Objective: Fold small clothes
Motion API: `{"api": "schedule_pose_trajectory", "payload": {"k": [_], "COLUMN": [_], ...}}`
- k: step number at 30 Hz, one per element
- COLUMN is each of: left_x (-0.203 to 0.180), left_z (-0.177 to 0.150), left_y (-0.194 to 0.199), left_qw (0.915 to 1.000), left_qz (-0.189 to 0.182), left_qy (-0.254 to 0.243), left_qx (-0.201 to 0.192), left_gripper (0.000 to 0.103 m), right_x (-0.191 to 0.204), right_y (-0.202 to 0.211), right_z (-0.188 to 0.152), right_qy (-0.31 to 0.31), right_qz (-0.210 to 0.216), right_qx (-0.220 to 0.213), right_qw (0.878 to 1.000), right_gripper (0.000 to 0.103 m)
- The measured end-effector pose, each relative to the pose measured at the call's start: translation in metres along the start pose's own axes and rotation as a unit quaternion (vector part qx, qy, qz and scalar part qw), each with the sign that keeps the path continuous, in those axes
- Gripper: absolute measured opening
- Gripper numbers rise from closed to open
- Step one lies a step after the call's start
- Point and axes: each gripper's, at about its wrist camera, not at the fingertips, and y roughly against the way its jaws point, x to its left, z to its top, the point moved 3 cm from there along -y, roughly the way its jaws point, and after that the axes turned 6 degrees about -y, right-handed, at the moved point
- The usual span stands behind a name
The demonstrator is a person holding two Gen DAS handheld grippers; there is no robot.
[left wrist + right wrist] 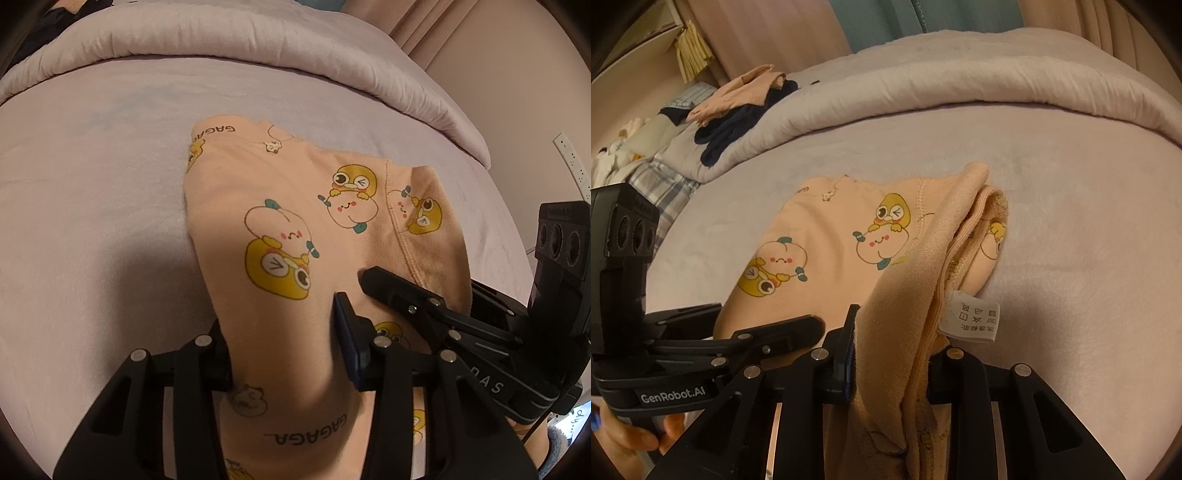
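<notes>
A small peach garment (295, 229) printed with yellow cartoon ducks lies on the pale bed sheet (92, 184). My left gripper (284, 332) is shut on its near edge, with the cloth bunched between the jaws. My right gripper (890, 354) is shut on the garment's (849, 240) other near edge, where the folded hem and a white care label (971, 319) hang. Each gripper shows in the other's view, the right one in the left wrist view (406, 291) and the left one in the right wrist view (768, 332). The two sit close together.
A rolled pale duvet (960, 74) runs along the far side of the bed. A pile of other clothes (738, 99) lies at the far left on the duvet. A curtain (424, 22) and wall stand beyond. A power strip (572, 162) hangs at the right.
</notes>
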Motion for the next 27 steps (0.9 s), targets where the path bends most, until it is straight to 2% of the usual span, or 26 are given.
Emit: {"api": "schedule_pose_trajectory", "payload": {"k": [27], "left_x": [0.000], "left_z": [0.000], "left_y": [0.006], "left_qw": [1.0000], "left_qz": [0.005], "left_qy": [-0.002], "left_qx": [-0.004], "left_gripper": [0.036], "right_x": [0.010], "right_y": [0.013], "right_z": [-0.002], "right_qy": [0.027], "right_qz": [-0.010], "right_qx": [-0.023], "right_qw": [0.999], "right_gripper": [0.027]}}
